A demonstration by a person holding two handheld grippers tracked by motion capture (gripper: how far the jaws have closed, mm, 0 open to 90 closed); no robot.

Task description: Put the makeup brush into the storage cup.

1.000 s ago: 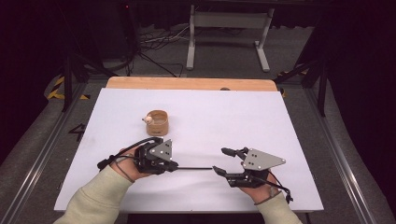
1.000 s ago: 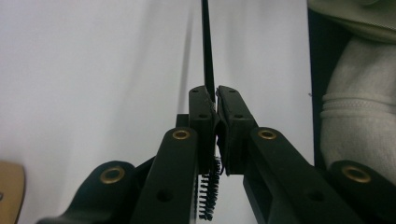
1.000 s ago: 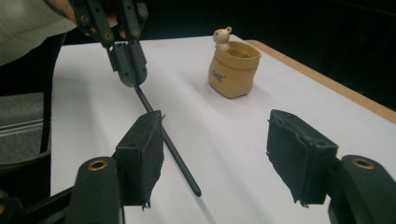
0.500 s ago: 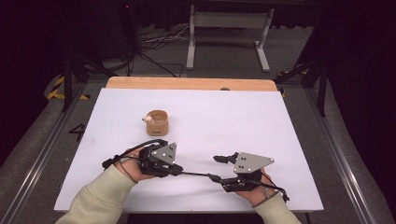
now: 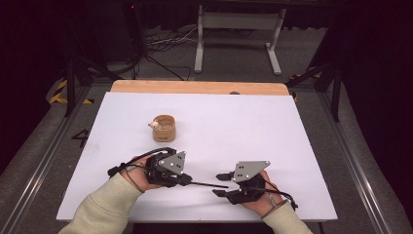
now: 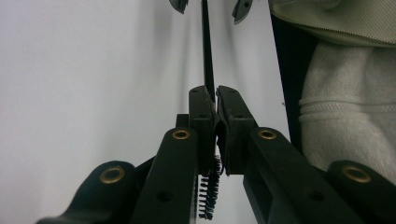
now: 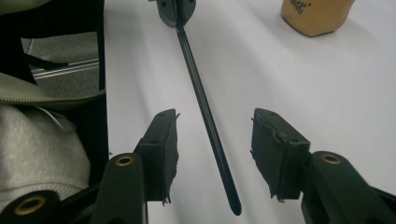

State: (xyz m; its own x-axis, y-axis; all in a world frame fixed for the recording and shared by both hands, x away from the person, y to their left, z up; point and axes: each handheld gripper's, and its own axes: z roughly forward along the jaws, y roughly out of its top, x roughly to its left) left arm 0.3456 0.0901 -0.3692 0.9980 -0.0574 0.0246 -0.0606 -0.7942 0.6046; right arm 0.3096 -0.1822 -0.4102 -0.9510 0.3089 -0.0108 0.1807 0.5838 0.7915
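Observation:
My left gripper (image 5: 187,181) is shut on a thin black rod (image 5: 209,185) near the table's front edge. The rod runs from it toward the right, low over the white surface. In the left gripper view the jaws (image 6: 215,95) clamp the rod (image 6: 206,51), and wire brush bristles (image 6: 209,191) show behind the pads. My right gripper (image 5: 220,184) is open, one jaw on each side of the rod's free end. In the right gripper view the rod (image 7: 196,84) passes between the spread jaws (image 7: 212,126) without touching either pad.
A small tan cup (image 5: 164,127) with a little white thing on its rim stands behind the left hand, seen also in the right gripper view (image 7: 317,14). The white tabletop (image 5: 292,146) ends in a wooden strip (image 5: 195,87) at the back. Pale clothing (image 6: 345,116) is near the front edge.
The right gripper has moved left, so its open jaws now straddle the rod's free end. The left gripper, still holding the rod, has shifted slightly toward the front edge.

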